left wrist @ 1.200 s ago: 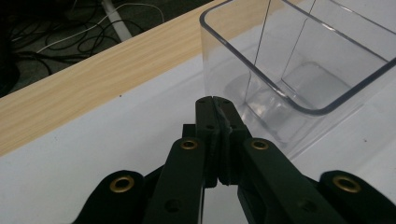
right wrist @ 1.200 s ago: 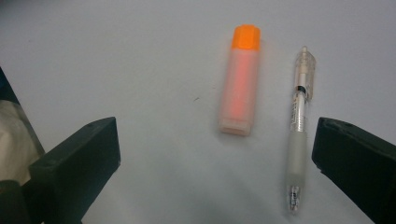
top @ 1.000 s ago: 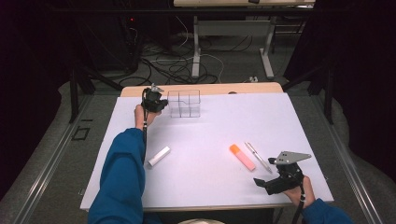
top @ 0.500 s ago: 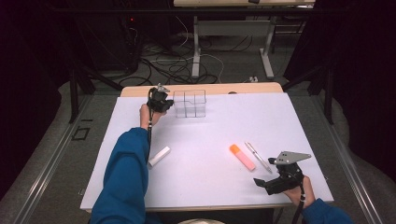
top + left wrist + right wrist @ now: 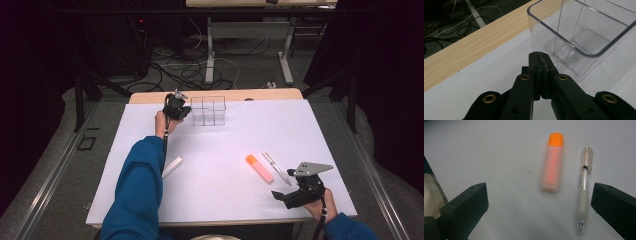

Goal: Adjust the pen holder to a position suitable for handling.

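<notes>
My left gripper [image 5: 539, 53] has its 2 jaws pressed together on nothing, tips just beside the near wall of the clear divided box [image 5: 584, 32], low over the white sheet [image 5: 486, 75]. My left forearm reaches far up the table, the box standing near the sheet's far edge beside the bare wooden strip [image 5: 474, 47]. My right gripper [image 5: 292, 196] rests near the front right corner, jaws wide apart, facing the orange highlighter [image 5: 552, 162] and the clear pen [image 5: 584, 185], which lie side by side, apart. A white eraser [image 5: 171, 166] lies beside my left sleeve; open sheet spans the middle.
</notes>
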Available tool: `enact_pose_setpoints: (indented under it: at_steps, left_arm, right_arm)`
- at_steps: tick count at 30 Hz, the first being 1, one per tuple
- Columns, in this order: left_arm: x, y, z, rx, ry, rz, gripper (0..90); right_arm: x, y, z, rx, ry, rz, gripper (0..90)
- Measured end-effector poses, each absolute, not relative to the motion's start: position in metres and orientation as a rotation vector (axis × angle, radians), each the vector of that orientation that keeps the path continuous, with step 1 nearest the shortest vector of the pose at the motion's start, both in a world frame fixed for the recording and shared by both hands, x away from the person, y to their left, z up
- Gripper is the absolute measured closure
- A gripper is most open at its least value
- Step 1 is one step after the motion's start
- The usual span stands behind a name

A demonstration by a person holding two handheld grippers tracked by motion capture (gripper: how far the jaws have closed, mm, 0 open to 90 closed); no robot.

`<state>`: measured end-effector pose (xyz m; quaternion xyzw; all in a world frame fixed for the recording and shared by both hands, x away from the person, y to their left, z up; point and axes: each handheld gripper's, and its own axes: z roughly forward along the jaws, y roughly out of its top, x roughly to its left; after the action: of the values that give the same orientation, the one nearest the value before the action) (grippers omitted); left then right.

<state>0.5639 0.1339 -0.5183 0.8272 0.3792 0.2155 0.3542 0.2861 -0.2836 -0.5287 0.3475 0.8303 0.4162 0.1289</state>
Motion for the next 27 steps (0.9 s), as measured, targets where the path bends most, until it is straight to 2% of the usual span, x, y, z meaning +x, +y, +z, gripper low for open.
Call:
enact_pose_setpoints:
  at_steps: [27]
  left_arm:
    - [0.564, 0.109, -0.518, 2.141, 0.951, 0.562, 89.8]
  right_arm:
    - [0.286, -0.283, -0.529, 1.016, 2.409, 1.211, 0.7]
